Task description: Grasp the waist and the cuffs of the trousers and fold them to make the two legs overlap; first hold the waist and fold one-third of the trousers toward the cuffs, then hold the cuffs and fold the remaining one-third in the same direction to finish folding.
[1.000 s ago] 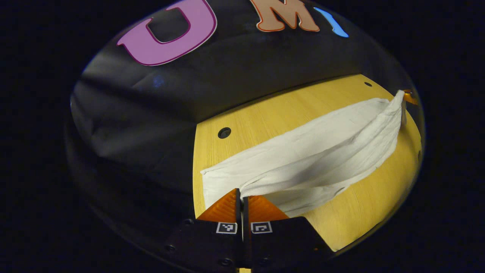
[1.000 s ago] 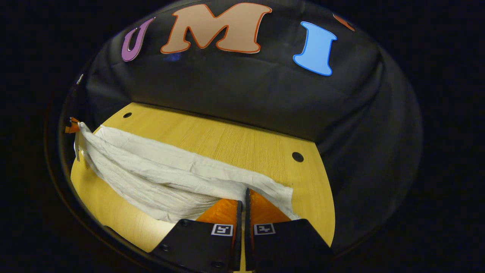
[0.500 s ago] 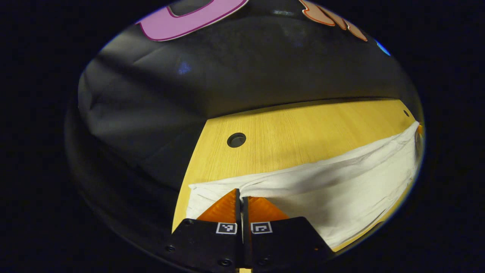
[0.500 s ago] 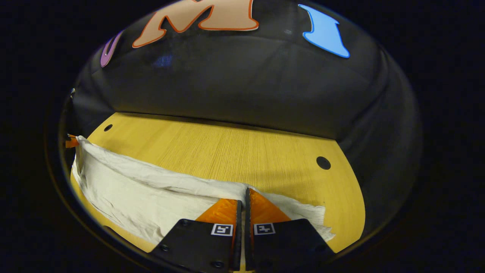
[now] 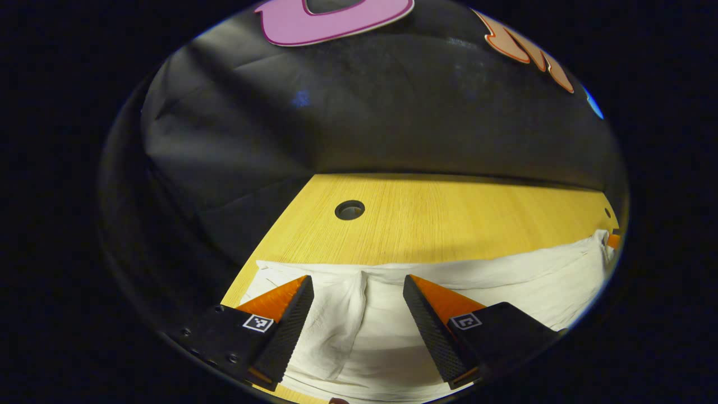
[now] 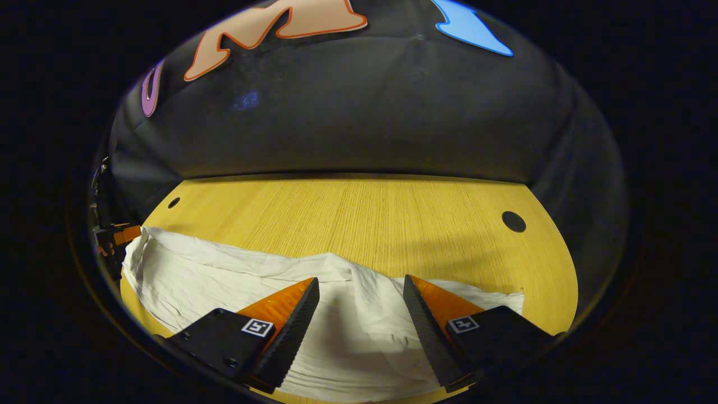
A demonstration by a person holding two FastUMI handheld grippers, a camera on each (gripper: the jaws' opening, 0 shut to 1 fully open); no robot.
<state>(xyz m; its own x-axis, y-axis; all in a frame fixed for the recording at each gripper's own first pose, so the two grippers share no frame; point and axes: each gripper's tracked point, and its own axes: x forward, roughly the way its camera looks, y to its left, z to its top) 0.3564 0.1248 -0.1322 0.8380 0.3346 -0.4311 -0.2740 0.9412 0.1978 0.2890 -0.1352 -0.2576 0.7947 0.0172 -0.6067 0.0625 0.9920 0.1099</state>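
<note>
Both my left gripper (image 5: 356, 286) and right gripper (image 6: 359, 287) spread over the white crinkled cotton trousers (image 5: 449, 286) on the yellow wooden tabletop (image 5: 449, 207); I'd lift straight off, leaving the fold flat.

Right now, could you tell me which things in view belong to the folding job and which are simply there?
Belong to the job:
white trousers
left tongs, open
right tongs, open

Simply there:
wooden table
round table hole
</note>
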